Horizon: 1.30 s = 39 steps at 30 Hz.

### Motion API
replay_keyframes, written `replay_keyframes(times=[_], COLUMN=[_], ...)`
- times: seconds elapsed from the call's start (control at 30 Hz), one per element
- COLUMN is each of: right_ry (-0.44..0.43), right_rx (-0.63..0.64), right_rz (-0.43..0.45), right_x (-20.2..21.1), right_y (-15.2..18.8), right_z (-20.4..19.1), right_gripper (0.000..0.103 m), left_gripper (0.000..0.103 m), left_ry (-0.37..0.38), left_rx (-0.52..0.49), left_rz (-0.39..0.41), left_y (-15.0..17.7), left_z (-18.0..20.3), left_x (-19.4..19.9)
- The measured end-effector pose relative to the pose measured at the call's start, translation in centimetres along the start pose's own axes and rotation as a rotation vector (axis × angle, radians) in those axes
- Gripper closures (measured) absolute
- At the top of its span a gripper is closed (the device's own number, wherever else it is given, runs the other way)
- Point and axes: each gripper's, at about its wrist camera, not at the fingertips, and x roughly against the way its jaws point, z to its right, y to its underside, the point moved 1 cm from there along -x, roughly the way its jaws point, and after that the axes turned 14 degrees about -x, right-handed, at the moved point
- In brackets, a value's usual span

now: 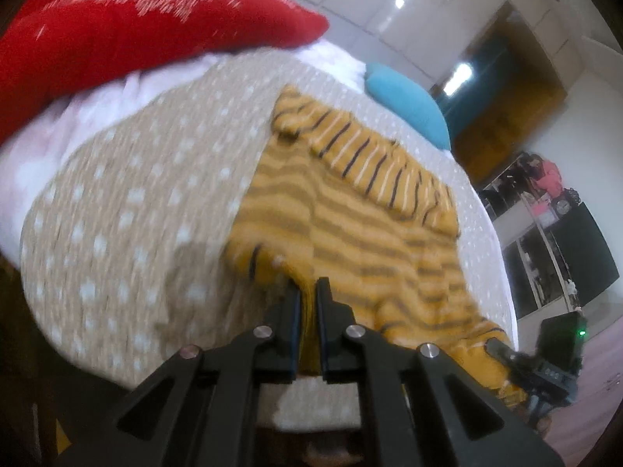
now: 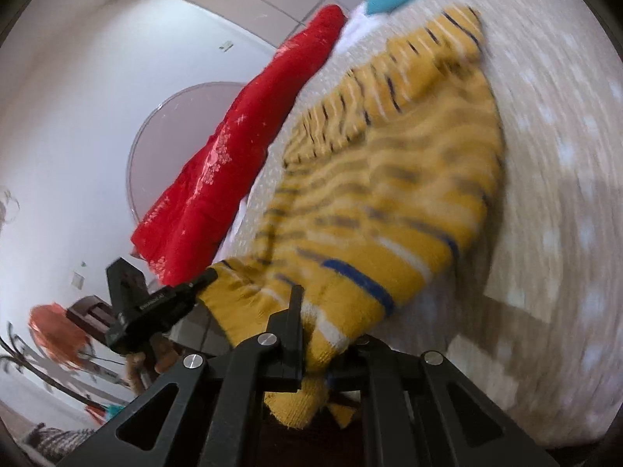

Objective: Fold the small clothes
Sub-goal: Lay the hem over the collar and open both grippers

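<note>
- Left wrist view shows the striped yellow garment lying on the dotted bed cover, its far part already turned over onto itself, so folding looks partly done and more folds likely remain.
- The left gripper has its fingers nearly together, pinching the garment's near edge.
- The right gripper pinches another near corner of it; one finger is hidden by cloth.
- Beyond the garment lie a red cloth and a blue pillow.

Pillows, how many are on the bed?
2. The red pillow lies at the bed's far edge, left of the yellow striped sweater. The blue pillow lies at the far edge to the right. More may be hidden out of view.
</note>
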Motion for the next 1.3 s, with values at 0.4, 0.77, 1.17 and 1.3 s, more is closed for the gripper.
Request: replay_keyframes(times=[0.4,0.77,1.17,1.3], right_ry=[0.141,0.273,0.180,0.210], right_rx=[0.165,0.014,-0.419,-0.357], right_rz=[0.173,0.172,0.165,0.186], right_x=[-3.1,-11.5,-15.2,-14.2], right_y=[-14.7,-27.9,-35.2,-35.1], right_z=[-7.5,-4.2,6.0,4.7], right_gripper=[0.094,0.094,0.061,0.061], left_gripper=[0.097,0.096,0.048,0.048], left_ry=[-0.036,-0.125,-0.081,-0.133], left_rx=[0.006,-0.004,0.079,-0.017], left_rz=[0.012,-0.070,-0.029,-0.100], left_y=[-14.3,-23.6,-26.9,-25.4], left_z=[-1.3,-3.6,-7.2,-6.4], left_x=[-8.5,-17.7,-20.0,-19.6])
